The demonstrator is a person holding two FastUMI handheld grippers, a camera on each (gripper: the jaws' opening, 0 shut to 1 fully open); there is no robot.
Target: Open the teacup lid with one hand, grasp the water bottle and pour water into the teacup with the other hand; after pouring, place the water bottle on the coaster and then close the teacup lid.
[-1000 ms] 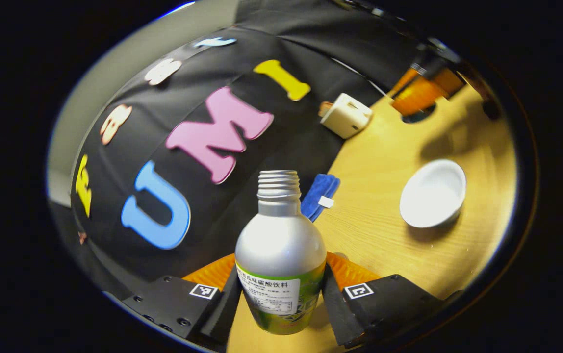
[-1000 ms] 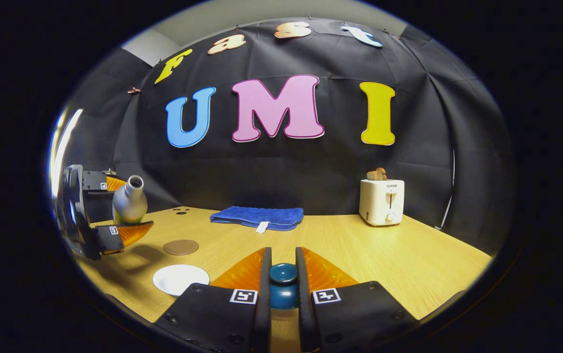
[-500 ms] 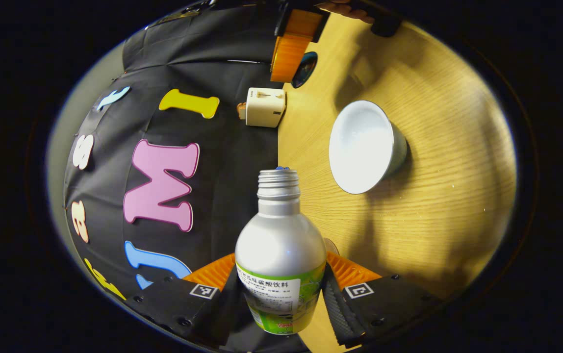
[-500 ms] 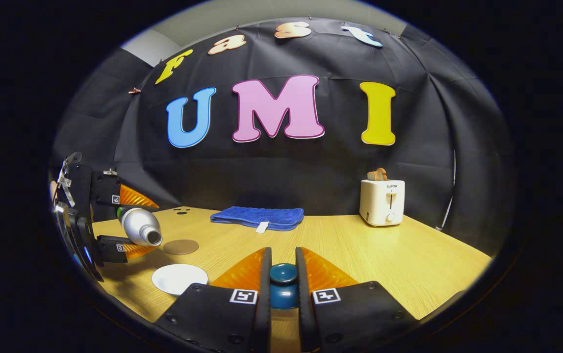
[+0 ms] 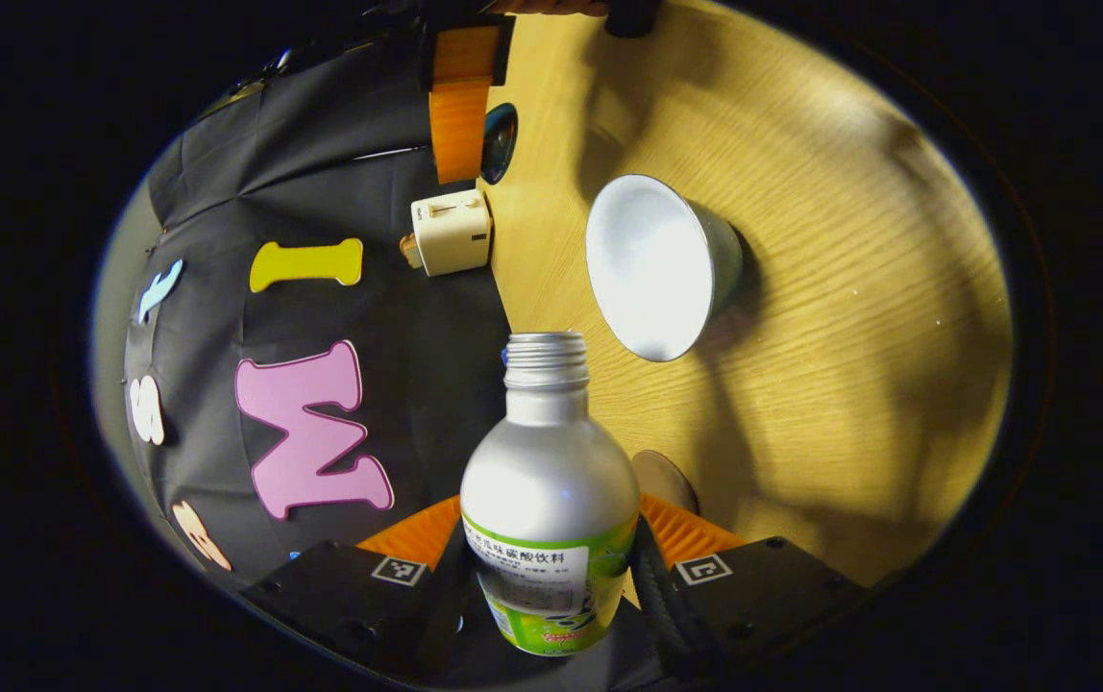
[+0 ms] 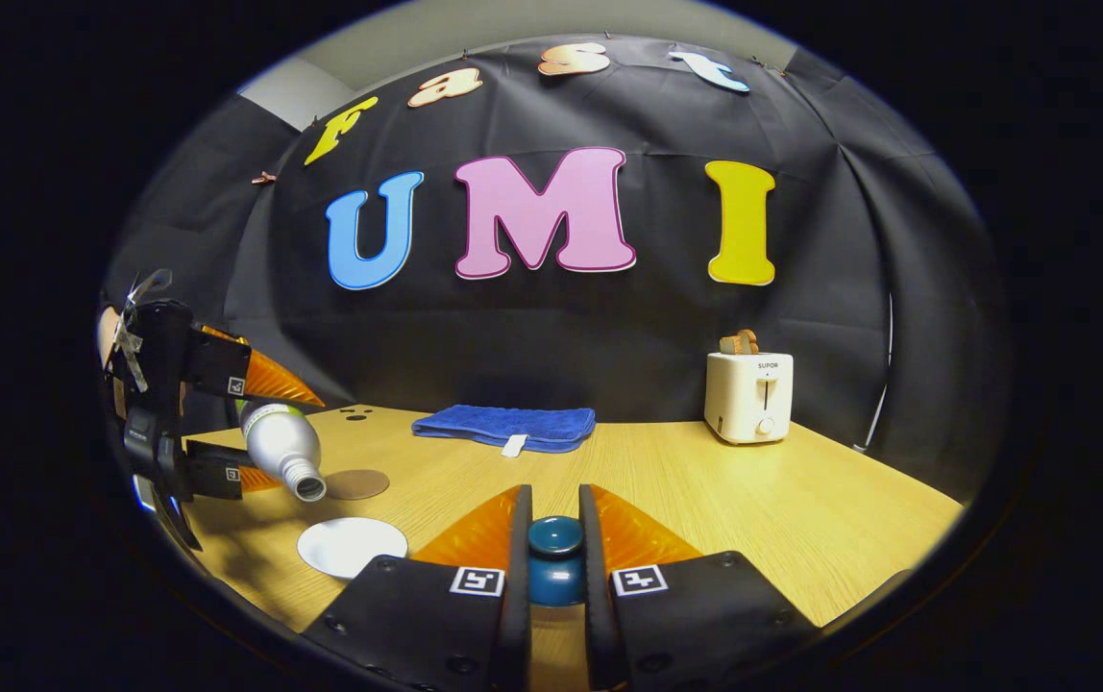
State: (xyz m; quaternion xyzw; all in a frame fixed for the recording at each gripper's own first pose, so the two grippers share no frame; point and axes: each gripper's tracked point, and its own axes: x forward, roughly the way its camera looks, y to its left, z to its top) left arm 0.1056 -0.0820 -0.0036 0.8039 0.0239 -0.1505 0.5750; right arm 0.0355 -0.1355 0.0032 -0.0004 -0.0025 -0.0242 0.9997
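While tipped mouth-down, silver bottle w/ green label, uncapped

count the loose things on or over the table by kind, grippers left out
bottle: 1
teacup: 1
lid: 1
coaster: 1
towel: 1
toaster: 1
total: 6

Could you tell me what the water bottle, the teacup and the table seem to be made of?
Water bottle: looks like brushed metal, probably aluminium, with a matte silver sheen, threaded neck and glossy printed label. Teacup: apparently glazed ceramic, smooth white inside with soft reflections. Table: pale wood or wood-look laminate, visible grain, satin finish.
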